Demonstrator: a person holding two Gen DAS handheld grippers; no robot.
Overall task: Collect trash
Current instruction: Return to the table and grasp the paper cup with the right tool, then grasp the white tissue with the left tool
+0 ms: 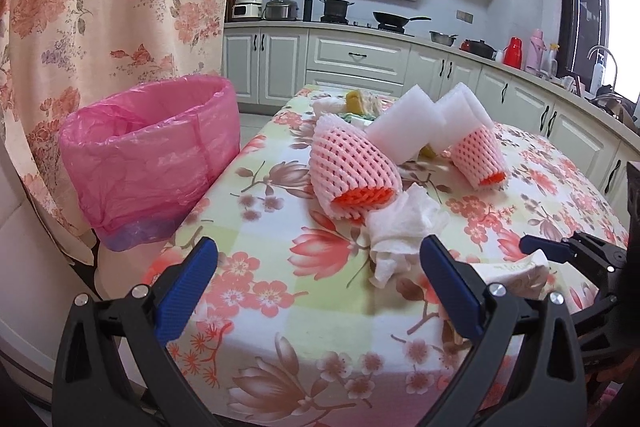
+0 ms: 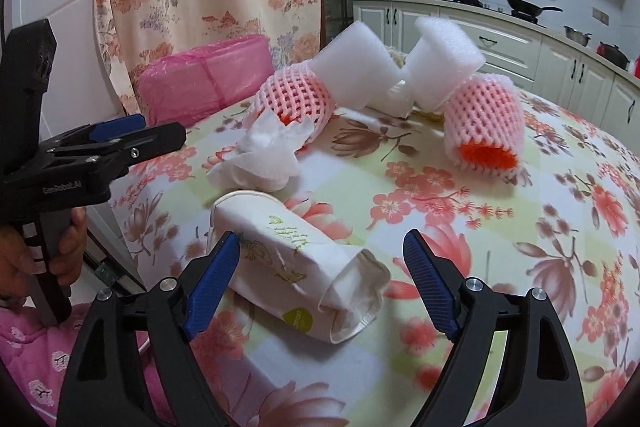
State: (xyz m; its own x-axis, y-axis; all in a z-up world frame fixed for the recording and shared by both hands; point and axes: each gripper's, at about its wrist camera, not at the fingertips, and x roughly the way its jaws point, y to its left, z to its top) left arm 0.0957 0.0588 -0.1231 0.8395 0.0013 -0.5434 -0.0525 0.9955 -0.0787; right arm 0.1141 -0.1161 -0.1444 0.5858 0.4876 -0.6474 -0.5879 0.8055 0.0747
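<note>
Floral cloth covers the kitchen table (image 2: 460,227), where a crushed paper cup (image 2: 296,263) lies on its side between the spread, empty fingers of the right gripper (image 2: 320,283). Beyond it sit a crumpled tissue (image 2: 260,163) and two foam fruit nets (image 2: 296,99). Off the table's far-left edge stands a pink-lined bin (image 1: 160,155); its contents are hidden. The left gripper (image 1: 316,283) is also released, holding nothing.

Both grippers' jaws wide apart

Crushed paper cup (image 2: 298,277) on its side, crumpled tissue (image 2: 260,157) beyond; pink-lined bin (image 1: 154,157) beside table
</note>
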